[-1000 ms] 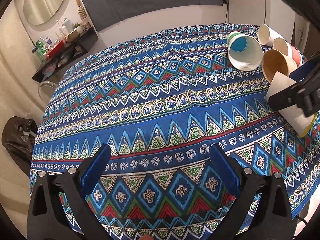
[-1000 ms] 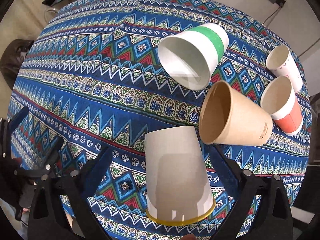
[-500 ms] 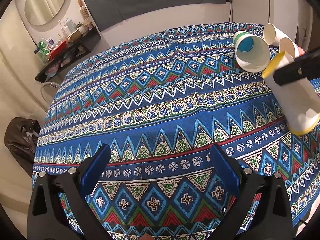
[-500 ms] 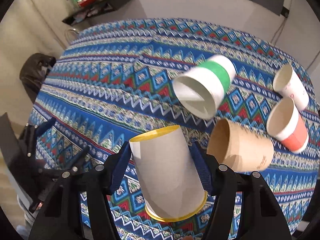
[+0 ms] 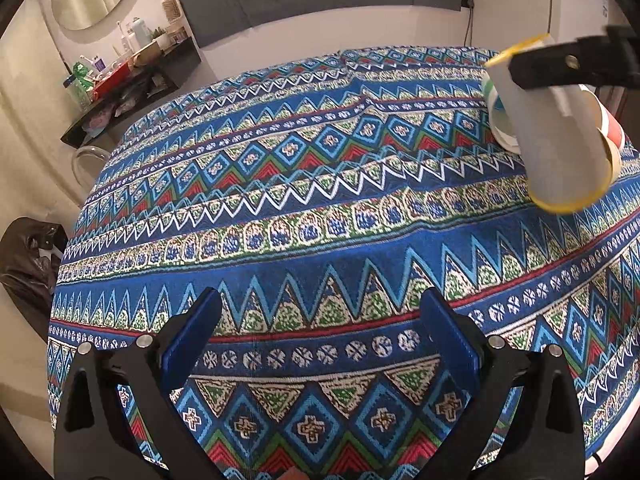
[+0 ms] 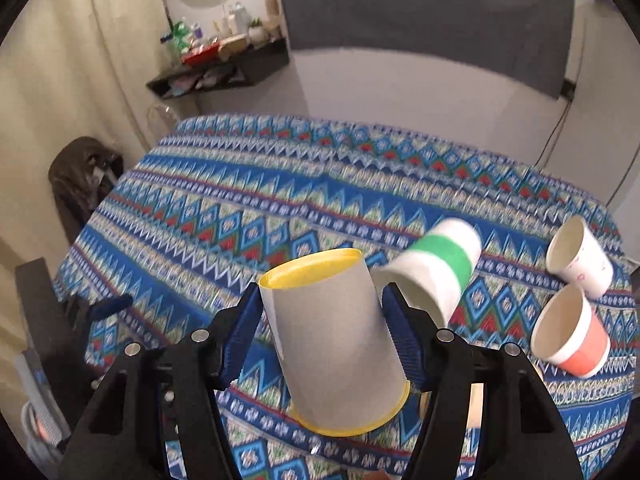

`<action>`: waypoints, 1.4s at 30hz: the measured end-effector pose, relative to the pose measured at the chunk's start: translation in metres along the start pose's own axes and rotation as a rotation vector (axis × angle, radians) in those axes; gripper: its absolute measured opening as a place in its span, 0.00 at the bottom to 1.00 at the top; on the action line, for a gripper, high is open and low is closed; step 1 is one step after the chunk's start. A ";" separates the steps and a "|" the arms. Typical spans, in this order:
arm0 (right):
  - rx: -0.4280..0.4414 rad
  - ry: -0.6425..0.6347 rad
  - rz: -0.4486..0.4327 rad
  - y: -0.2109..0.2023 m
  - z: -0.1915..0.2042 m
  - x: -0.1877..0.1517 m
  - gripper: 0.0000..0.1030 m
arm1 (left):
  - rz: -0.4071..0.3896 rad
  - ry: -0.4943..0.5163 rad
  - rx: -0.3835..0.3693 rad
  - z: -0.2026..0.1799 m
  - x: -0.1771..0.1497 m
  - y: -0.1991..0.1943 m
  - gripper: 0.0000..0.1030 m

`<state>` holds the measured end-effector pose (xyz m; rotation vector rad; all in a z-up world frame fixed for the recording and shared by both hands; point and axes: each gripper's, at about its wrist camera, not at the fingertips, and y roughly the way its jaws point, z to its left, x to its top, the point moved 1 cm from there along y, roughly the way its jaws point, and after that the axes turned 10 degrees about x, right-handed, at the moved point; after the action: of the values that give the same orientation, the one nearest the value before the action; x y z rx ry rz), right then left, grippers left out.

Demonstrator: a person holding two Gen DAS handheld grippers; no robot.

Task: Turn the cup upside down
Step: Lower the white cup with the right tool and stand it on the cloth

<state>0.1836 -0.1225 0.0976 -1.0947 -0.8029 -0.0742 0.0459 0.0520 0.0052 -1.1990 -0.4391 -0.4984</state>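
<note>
Tongs clamp cup (mouth down) above tablecloth.

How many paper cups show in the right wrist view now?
4: yellow-rimmed cup in the right claw; green-banded cup on its side behind; white cup far right; orange cup nearer. Others may be hidden.
</note>
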 end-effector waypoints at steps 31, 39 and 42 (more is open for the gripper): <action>-0.109 -0.074 -0.175 0.000 0.003 -0.041 0.53 | -0.035 -0.105 -0.058 0.000 0.005 0.000 0.94; -0.080 -0.024 -0.176 -0.011 -0.005 -0.058 0.76 | -0.066 -0.072 -0.057 -0.019 -0.004 -0.018 0.94; -0.086 -0.021 -0.193 -0.020 -0.006 -0.066 0.82 | -0.077 -0.071 -0.070 -0.025 -0.006 -0.025 0.94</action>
<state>0.1303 -0.1581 0.0715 -1.0980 -0.9296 -0.2619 0.0280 0.0217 0.0127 -1.2740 -0.5337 -0.5418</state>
